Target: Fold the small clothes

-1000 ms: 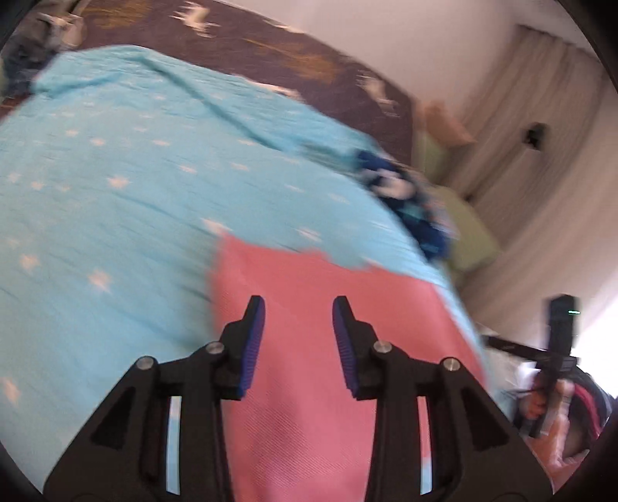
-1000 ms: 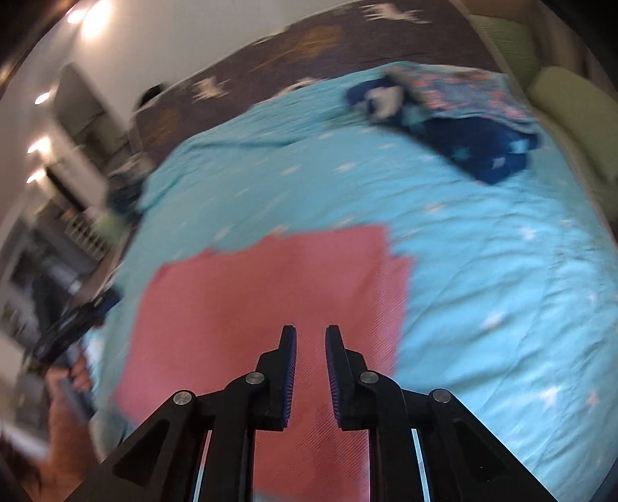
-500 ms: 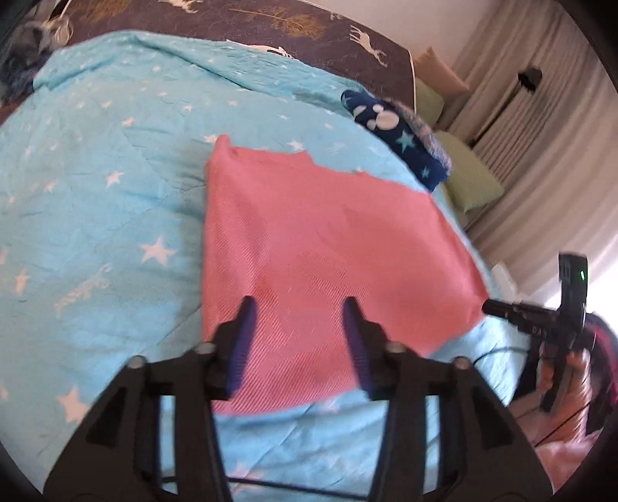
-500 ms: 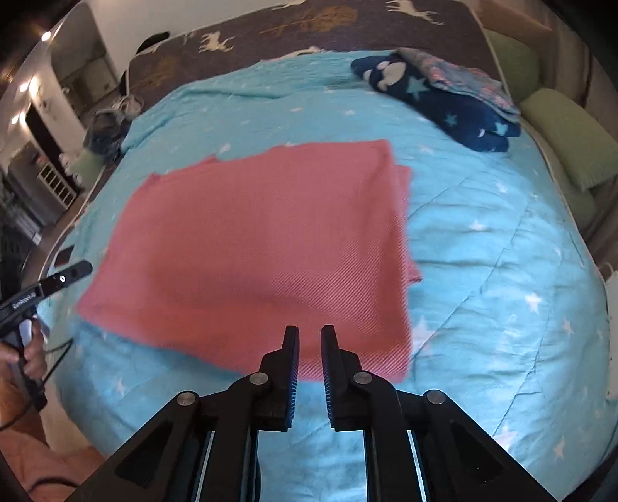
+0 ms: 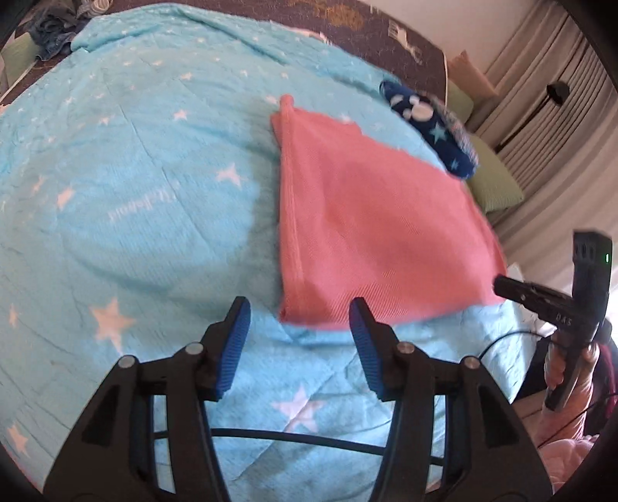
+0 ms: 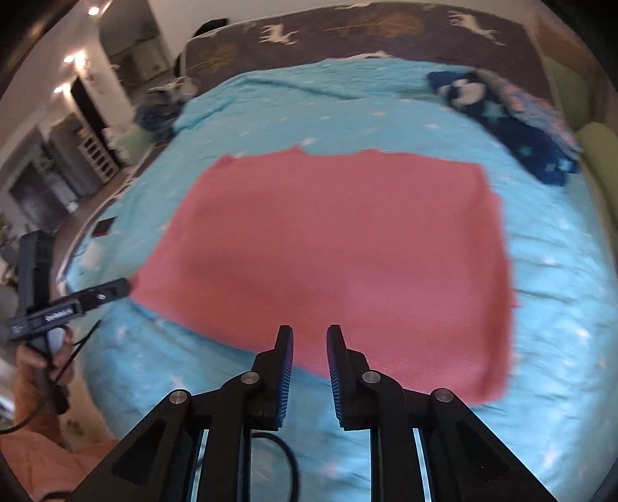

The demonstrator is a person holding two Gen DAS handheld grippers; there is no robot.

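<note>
Here, a pink garment (image 6: 340, 255) lies spread flat on the bed, a roughly rectangular sheet of fine ribbed or twill-like knit, matte, with a stitched hem down its left edge in the left wrist view (image 5: 378, 228). Its far edge shows a small notch and a little raised corner (possibly a strap; too blurred to tell). A second layer peeks out along its right side in the right wrist view.

Beneath it, a light blue quilt (image 6: 560, 293) with white stars, softly puckered along its stitching lines. Beyond the garment, near the far right corner of the bed, a dark blue star-print cloth (image 6: 517, 135) lies bunched, well apart from the pink piece. Green cushion (image 5: 494, 181) beside the bed; brown headboard with deer figures (image 6: 367, 31) behind.

Left gripper (image 5: 297, 320): blue ridged pads spread wide, empty, hovering just short of the garment's near left corner. Right gripper (image 6: 310, 343): jaws narrowly parted, nothing between them, above the garment's near edge.
</note>
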